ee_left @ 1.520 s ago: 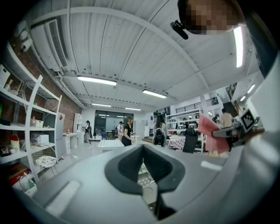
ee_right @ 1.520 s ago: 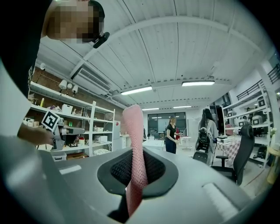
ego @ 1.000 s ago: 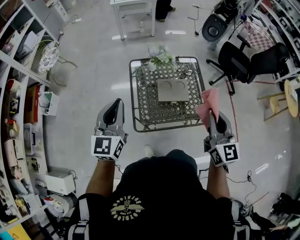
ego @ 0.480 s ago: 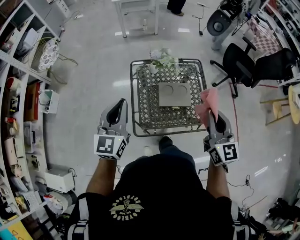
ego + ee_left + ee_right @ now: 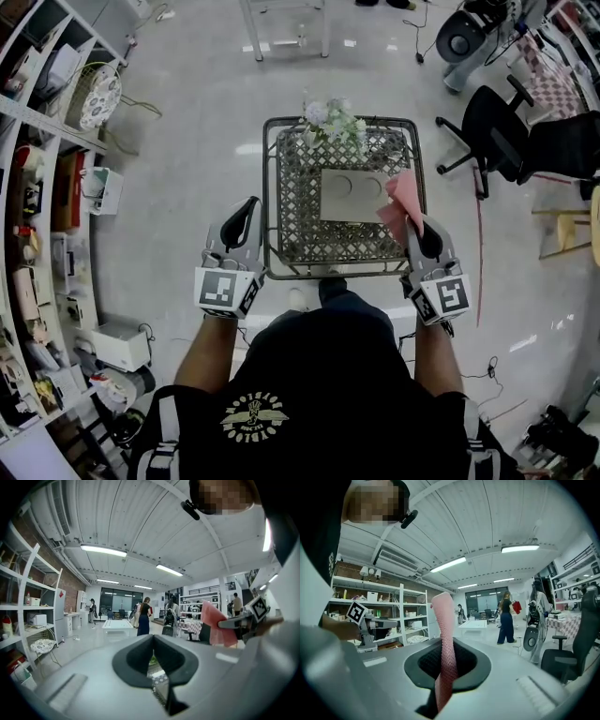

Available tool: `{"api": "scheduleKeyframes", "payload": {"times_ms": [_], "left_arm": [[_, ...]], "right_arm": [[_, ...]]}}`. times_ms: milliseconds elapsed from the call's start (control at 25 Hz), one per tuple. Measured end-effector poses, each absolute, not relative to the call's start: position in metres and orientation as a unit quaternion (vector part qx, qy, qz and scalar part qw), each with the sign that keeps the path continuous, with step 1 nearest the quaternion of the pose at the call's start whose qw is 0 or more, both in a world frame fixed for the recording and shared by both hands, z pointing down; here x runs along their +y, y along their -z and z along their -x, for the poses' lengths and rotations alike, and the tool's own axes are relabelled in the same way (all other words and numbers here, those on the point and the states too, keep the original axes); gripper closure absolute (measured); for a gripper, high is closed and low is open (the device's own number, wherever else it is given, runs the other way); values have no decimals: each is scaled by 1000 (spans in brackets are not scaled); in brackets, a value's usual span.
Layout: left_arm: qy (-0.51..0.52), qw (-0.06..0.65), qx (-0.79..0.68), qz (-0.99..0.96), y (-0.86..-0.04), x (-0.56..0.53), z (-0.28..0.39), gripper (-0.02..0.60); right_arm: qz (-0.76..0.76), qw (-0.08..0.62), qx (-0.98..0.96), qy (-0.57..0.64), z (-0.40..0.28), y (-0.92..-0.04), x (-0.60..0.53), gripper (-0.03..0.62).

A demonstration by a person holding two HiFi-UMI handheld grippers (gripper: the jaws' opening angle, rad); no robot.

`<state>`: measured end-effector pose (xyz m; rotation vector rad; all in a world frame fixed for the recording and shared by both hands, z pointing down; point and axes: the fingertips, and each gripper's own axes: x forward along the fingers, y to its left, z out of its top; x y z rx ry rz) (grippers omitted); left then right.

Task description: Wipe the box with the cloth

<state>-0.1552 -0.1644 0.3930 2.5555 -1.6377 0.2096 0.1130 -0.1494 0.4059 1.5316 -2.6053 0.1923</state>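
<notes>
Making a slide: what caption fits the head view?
Person at a wire table, right gripper holding a pink cloth by the grey box, left gripper shut on nothing.

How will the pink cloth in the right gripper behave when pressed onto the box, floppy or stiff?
Likely soft with some body: the cloth stands upright above the right gripper instead of drooping. Its open, mesh-like weave suggests it is light and would probably fold flat against the box.
</notes>
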Motion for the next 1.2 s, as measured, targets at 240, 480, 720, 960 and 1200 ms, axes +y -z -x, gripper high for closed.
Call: {"api": "scheduleKeyframes", "payload": {"times_ms": [240,480,720,960,1200], "left_arm": [[-90,88,-550,-826,-429,-187,147,581],[-108,113,-555,-817,-467,-205,143,581],[-122,137,-562,-806,-495,-221,139,581],[-140,152,-573,-793,-510,-218,147,581],[-152,161,-590,-777,-515,-212,162,581]], "right_arm": [[-462,79,-874,-126,-92,-471,-187,577],[-431,115,-880,-164,-74,-534,-219,577],[-409,155,-880,-185,-62,-595,-247,577],[-376,197,-878,-222,-33,-665,-266,577],[-364,245,-863,-249,-11,-732,-284,577]]}}
